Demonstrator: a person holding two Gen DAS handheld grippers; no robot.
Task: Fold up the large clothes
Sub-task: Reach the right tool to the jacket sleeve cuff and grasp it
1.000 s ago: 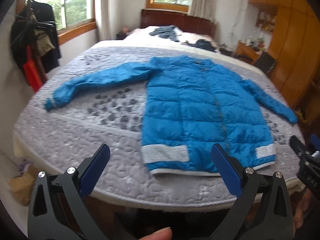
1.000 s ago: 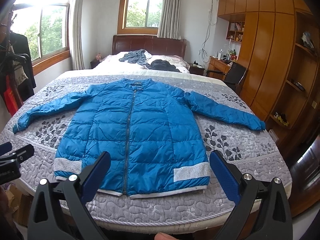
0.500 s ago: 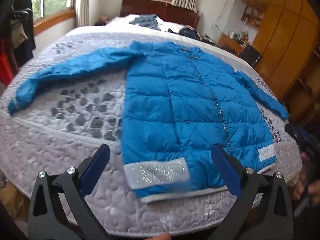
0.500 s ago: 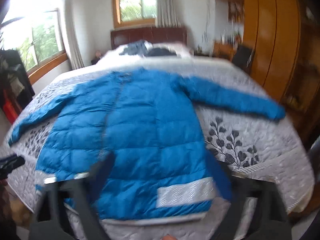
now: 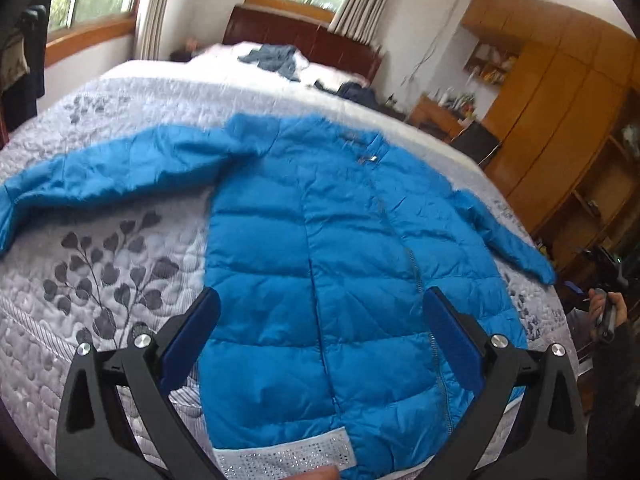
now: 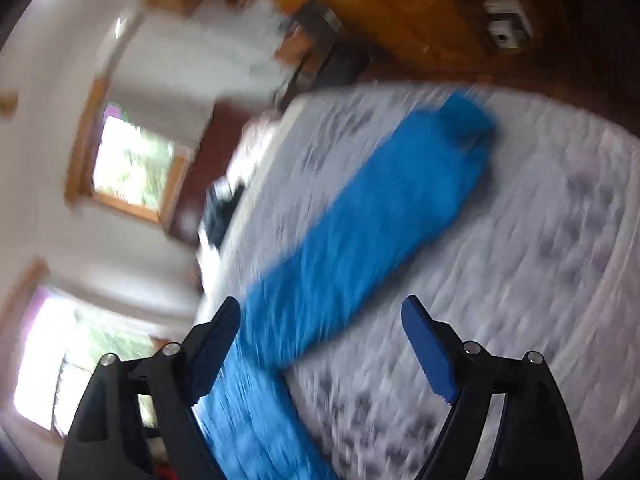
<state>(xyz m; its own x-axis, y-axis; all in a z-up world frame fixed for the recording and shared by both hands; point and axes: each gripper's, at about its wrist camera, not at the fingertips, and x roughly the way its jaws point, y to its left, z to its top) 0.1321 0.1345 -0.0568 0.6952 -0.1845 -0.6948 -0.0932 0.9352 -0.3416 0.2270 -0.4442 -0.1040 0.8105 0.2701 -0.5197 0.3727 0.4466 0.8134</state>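
On the grey quilted bed (image 5: 120, 128) one blue puffy coat (image 5: 320, 248) lies flat with both sleeves spread out and bare quilt all around, while the left gripper (image 5: 320, 332) and right gripper (image 6: 320, 344) hang over it, both wide apart and empty.

The left wrist view looks from the bed's (image 5: 120, 120) foot toward the headboard at 12 o'clock, while the rolled, blurred right wrist view shares the blue jacket (image 5: 320, 260).
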